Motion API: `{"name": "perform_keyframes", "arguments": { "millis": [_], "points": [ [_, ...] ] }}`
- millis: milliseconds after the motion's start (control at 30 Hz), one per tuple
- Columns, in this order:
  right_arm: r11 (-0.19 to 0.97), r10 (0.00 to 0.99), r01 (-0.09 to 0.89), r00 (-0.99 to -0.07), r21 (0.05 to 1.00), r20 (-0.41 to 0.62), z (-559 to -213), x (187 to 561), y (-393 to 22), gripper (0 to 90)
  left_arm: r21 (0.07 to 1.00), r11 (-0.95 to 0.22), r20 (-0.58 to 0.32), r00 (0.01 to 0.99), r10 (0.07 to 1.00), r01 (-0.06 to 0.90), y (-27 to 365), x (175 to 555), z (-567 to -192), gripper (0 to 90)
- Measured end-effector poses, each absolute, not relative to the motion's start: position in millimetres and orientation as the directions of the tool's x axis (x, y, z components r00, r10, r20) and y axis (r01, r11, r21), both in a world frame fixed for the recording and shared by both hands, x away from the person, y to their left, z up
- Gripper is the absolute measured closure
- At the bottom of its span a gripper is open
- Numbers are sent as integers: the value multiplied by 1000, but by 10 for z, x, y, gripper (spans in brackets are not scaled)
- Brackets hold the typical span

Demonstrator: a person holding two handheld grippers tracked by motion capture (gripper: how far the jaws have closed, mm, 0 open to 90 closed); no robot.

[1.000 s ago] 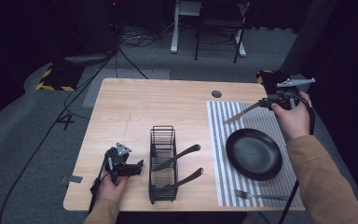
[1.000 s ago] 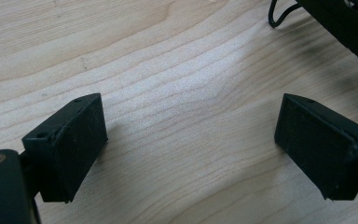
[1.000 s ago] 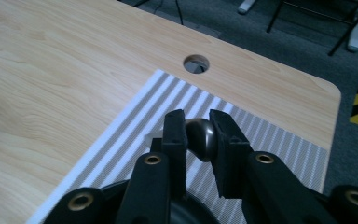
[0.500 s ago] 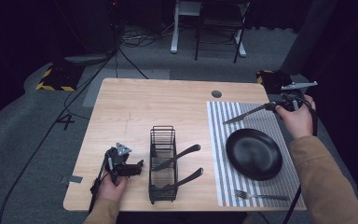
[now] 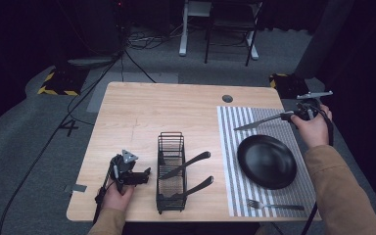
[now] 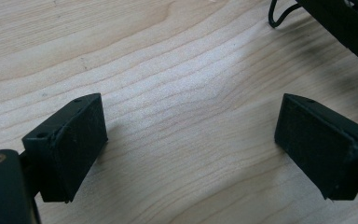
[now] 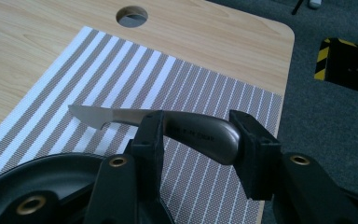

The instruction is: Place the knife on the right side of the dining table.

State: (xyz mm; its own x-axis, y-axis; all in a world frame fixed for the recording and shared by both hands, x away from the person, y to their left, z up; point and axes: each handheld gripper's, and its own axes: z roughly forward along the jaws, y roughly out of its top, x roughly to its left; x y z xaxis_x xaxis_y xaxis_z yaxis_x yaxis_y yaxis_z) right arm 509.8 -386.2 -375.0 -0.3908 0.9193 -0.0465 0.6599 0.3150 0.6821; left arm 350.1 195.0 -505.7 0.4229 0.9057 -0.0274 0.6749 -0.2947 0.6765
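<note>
Lowered knife (image 7: 186,130) between opening jaws

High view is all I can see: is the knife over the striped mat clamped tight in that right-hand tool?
Observer: The right gripper view shows the right gripper's jaws have just been opening. The knife's handle lies between them, and the pads look loose on it.
Operator: Anything written on the knife?
Observer: Small lettering runs along the handle, too blurred to read.
Operator: And the left tool, is it gripping anything?
Observer: No. The left gripper's jaws stand wide apart over bare table, with the wire rack just beyond.
</note>
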Motion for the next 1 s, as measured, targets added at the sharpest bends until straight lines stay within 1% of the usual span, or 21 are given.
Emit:
{"name": "perform_keyframes", "arguments": {
  "millis": [600,1000],
  "points": [
    [289,934,688,-354,666,-40,-3933,5159,-3958,513,676,-296,-26,424,905,674,1951,3502,-5057,94],
    [261,944,705,-328,659,-23,-4118,5207,-4018,455,675,-296,-27,424,905,676,1951,3501,-5055,94]
  ]
}}
